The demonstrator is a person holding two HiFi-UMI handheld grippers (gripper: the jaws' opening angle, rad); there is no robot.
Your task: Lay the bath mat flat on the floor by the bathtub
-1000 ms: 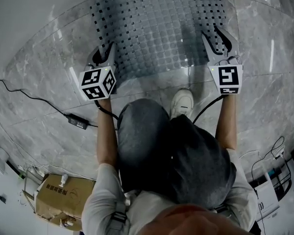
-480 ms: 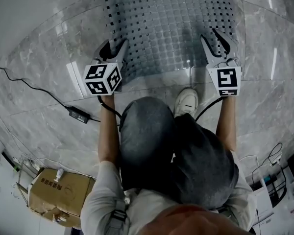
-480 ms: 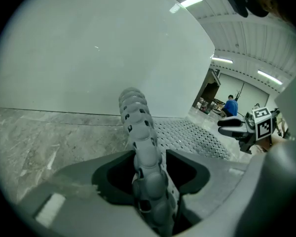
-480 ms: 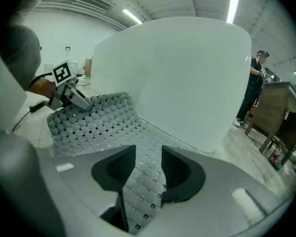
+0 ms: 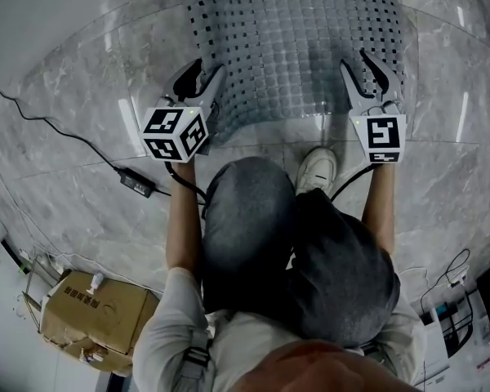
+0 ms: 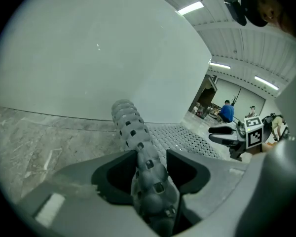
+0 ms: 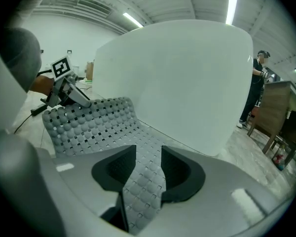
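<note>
The grey perforated bath mat (image 5: 294, 47) lies on the marble floor against the white bathtub (image 5: 65, 6). Its left edge curls up into a roll (image 6: 130, 122). My left gripper (image 5: 209, 67) is at that near left edge. Its jaws have just been opening and stand wide, with gaps beside the rolled edge between them (image 6: 151, 154). My right gripper (image 5: 355, 59) is at the near right edge. Its jaws have just closed a little, and the mat's edge (image 7: 89, 122) runs loosely between them (image 7: 148, 149).
The tub wall (image 7: 187, 73) rises just beyond the mat. A black cable with a power adapter (image 5: 137, 184) crosses the floor at the left. A cardboard box (image 5: 86, 313) stands behind. The person's white shoe (image 5: 317, 168) is just short of the mat. People (image 7: 256, 88) stand farther off.
In the head view both grippers and the mat have shifted up the picture, nearer the tub. The left gripper's jaws have spread wider and it has lifted a little.
</note>
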